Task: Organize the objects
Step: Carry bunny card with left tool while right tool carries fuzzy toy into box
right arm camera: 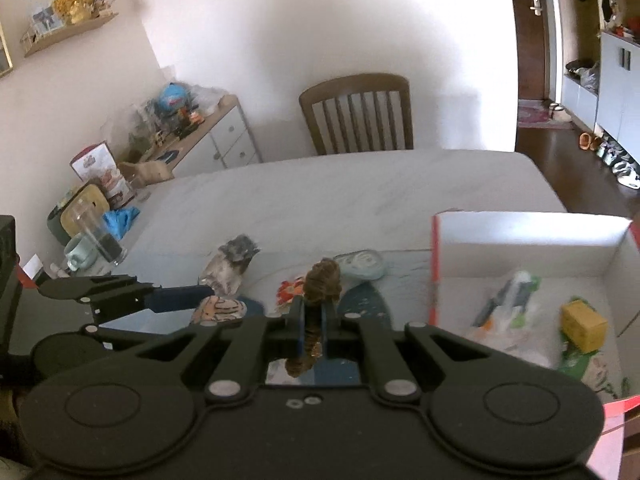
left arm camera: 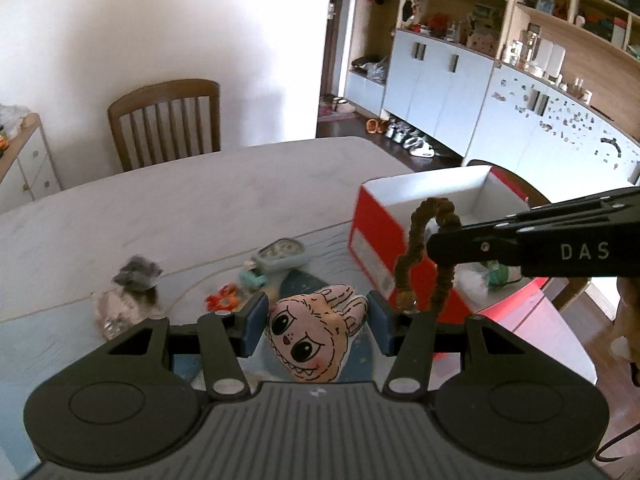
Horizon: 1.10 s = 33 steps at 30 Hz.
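Left wrist view: left claw [left arm camera: 316, 322] stands wide open, its pads on either side of a pink cartoon-face toy [left arm camera: 316, 338] lying on the desk [left arm camera: 200, 200]; a gap shows on both sides, so no grip. Right claw [left arm camera: 434, 246] enters from the right, pinched shut on a brown scrunchie [left arm camera: 424, 256], which hangs as a loop in front of the red box [left arm camera: 380, 240]. Beyond the toy on the desk: orange clip [left arm camera: 224, 300], grey-green case [left arm camera: 280, 256], furry grey item [left arm camera: 128, 296].

Right wrist view: right claw [right arm camera: 314, 326] has its pads closed tight on the scrunchie [right arm camera: 320, 280], held upright, above the desk just left of the box [right arm camera: 520, 232]. Box is open, white inside, holding a yellow block [right arm camera: 582, 326] and a green-white packet [right arm camera: 508, 296]. Left claw [right arm camera: 200, 294] sits over the toy [right arm camera: 218, 308] at left. Chair [right arm camera: 356, 114] stands behind the desk.
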### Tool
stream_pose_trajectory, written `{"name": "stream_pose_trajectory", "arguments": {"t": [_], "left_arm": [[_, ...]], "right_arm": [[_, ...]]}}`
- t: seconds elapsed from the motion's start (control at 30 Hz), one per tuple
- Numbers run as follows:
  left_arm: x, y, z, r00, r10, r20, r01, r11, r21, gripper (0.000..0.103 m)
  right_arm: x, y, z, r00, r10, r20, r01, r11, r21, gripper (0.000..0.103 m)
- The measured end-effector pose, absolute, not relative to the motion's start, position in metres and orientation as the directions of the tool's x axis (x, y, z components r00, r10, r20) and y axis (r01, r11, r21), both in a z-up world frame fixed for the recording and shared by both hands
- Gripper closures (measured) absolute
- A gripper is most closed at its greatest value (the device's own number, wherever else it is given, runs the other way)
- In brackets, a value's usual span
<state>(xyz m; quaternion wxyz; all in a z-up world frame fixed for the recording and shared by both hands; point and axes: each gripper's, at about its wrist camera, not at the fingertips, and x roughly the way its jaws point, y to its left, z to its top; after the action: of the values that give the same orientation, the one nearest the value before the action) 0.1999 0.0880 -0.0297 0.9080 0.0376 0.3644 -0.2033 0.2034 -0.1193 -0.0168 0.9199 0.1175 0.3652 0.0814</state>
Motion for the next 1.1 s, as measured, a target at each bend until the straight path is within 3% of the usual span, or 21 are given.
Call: {"name": "stream_pose_trajectory", "arguments": {"t": [0.6, 1.1], "left_arm": [[0.22, -0.026, -0.032, 0.614, -0.384, -0.69, 0.488, 0.871, -0.051, 0.05], [0.246, -0.108, -0.066, 0.533, -0.349, -0.771, 0.503, 0.863, -0.043, 0.05]], "right_arm": [[0.182, -0.234, -0.019, 0.746, 0.134, -0.652, 0.055, 0.964, 0.26, 0.097], [0.197, -0.3, -0.061, 0.684, 0.139, -0.716, 0.069, 0.965, 0.254, 0.097]]}}
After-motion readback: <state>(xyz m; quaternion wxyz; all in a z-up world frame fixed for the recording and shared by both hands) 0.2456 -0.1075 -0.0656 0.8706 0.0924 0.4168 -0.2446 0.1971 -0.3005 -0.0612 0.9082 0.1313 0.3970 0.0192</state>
